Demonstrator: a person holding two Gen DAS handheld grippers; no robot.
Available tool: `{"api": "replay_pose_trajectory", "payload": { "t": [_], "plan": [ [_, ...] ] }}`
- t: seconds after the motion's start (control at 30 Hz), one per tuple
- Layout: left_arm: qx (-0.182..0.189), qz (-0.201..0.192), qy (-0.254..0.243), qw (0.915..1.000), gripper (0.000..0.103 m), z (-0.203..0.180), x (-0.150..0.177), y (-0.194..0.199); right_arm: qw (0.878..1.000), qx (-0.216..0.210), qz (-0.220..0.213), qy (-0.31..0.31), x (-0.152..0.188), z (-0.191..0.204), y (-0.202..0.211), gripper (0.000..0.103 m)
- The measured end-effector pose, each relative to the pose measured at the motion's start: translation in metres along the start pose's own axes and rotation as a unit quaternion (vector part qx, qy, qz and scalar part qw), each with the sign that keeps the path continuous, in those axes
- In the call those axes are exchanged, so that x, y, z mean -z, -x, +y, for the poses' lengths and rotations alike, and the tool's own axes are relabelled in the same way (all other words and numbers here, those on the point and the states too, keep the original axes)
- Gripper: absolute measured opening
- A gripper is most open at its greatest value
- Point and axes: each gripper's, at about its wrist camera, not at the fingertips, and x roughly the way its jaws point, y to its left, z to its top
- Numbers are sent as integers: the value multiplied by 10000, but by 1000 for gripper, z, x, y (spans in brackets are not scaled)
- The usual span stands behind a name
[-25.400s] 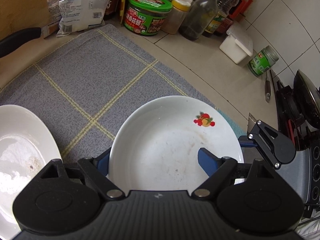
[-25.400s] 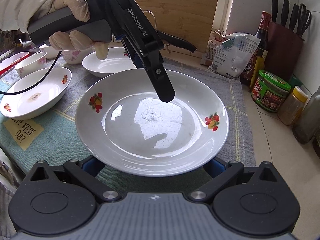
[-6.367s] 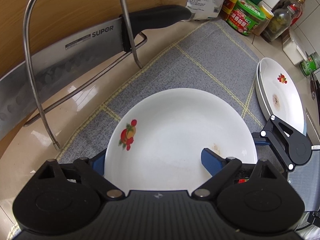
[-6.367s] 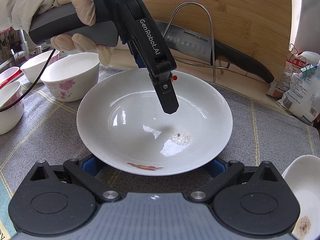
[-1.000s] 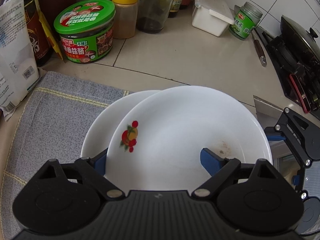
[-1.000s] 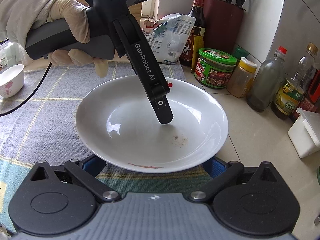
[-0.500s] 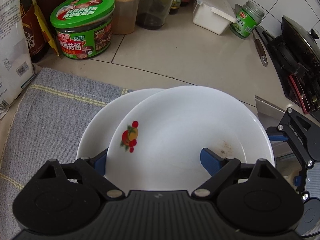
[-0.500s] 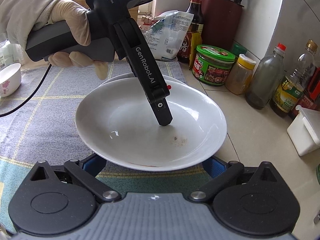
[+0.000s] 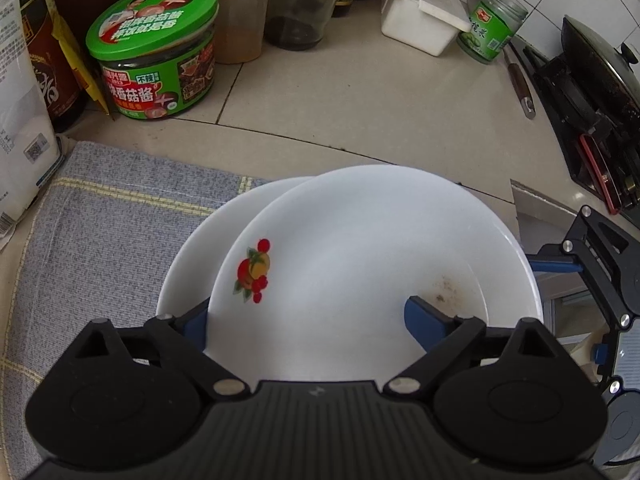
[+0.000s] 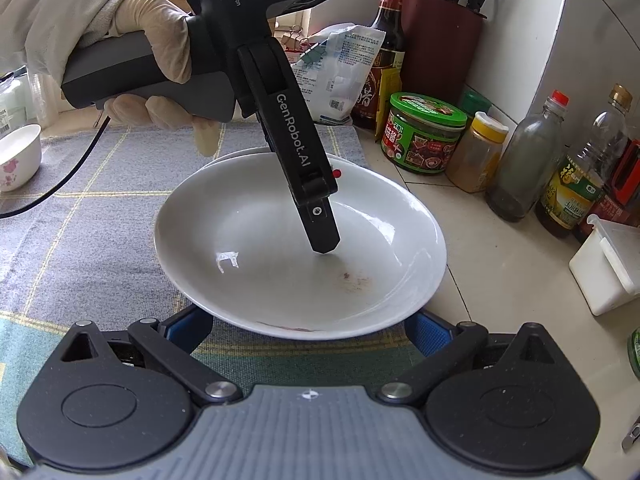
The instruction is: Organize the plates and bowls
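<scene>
White plate (image 9: 372, 248) between the just-widening fingers of the released left gripper (image 9: 306, 320), atop another plate (image 9: 192, 256).

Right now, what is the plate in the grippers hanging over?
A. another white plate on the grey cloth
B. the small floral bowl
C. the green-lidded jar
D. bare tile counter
A: in the left wrist view the rim of a second white plate shows from under the held plate, lying on the grey cloth; the right wrist view shows that rim behind it too.
</scene>
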Motion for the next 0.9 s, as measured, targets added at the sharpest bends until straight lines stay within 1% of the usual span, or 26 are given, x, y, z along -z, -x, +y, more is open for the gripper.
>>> {"api": "replay_pose_trajectory", "payload": {
  "t": [0.1,0.33,0.43,0.63,0.9],
  "plan": [
    [-94,88,-109,9999,98,-4,-2,-2,10000,-9,-13,2,0,0,1,103],
    [-181,155,-104,9997,98,-5,1,-1,10000,-46,-52,5,1,0,3,103],
    [-192,204,-14,9996,98,-4,4,2,9999,-81,-65,-12,1,0,4,103],
    [-91,322,263,9991,98,4,9,8,9999,-125,-89,12,1,0,6,103],
    [-96,334,398,9986,98,6,21,18,9998,-116,-135,126,1,4,6,103]
  ]
}}
